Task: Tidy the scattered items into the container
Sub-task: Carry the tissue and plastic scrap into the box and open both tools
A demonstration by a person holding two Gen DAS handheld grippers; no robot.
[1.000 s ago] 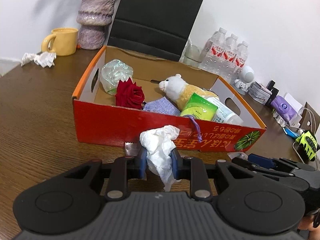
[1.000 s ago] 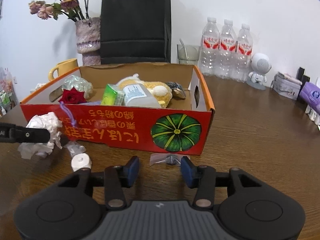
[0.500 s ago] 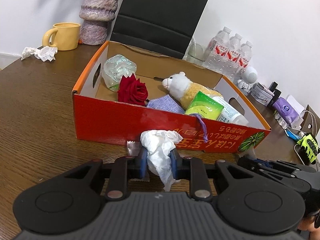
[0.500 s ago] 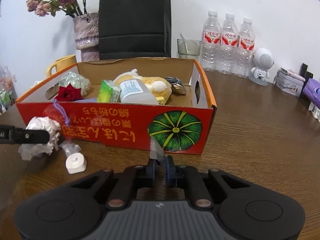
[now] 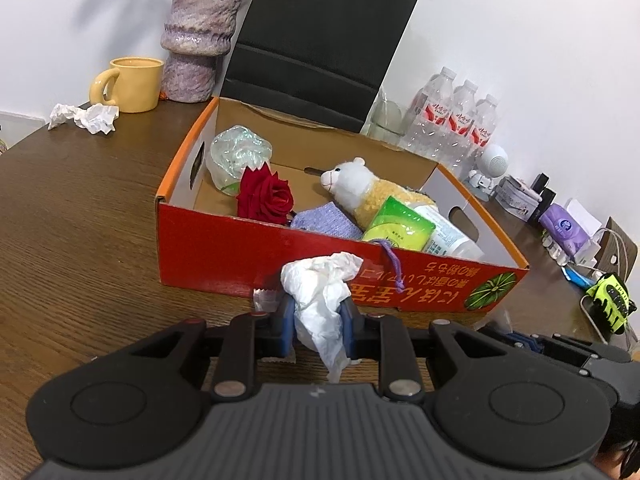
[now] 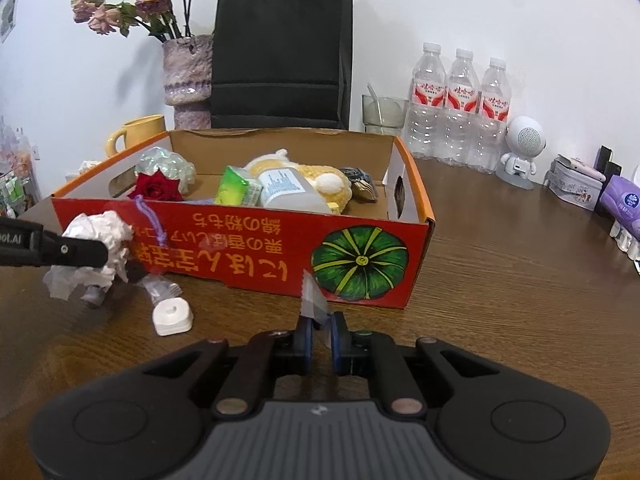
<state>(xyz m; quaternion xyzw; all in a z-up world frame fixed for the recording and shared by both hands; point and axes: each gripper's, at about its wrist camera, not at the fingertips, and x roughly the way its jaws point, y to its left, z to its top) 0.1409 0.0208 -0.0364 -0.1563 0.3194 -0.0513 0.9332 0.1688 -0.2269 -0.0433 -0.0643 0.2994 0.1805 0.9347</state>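
Note:
The red cardboard box [image 5: 224,256] [image 6: 248,248] stands on the brown table and holds a red rose [image 5: 266,196], a plush alpaca [image 5: 360,188], a green packet [image 5: 400,228], a bottle and a plastic bag. My left gripper [image 5: 318,316] is shut on a crumpled white tissue [image 5: 320,288] and holds it above the table before the box's front wall; it also shows in the right wrist view [image 6: 100,240]. My right gripper [image 6: 320,334] is shut on a small clear plastic wrapper [image 6: 312,294] near the box's front right corner.
A white cap piece [image 6: 173,316] and a clear wrapper [image 6: 160,286] lie on the table before the box. A yellow mug [image 5: 134,84], crumpled tissues [image 5: 86,116], a vase [image 5: 196,36], black bag [image 6: 280,52], water bottles [image 6: 460,104] and small gadgets [image 6: 520,152] line the back and right.
My right gripper closed on the clear wrapper and lifted it off the table. My left gripper rose a little with the tissue, toward the box.

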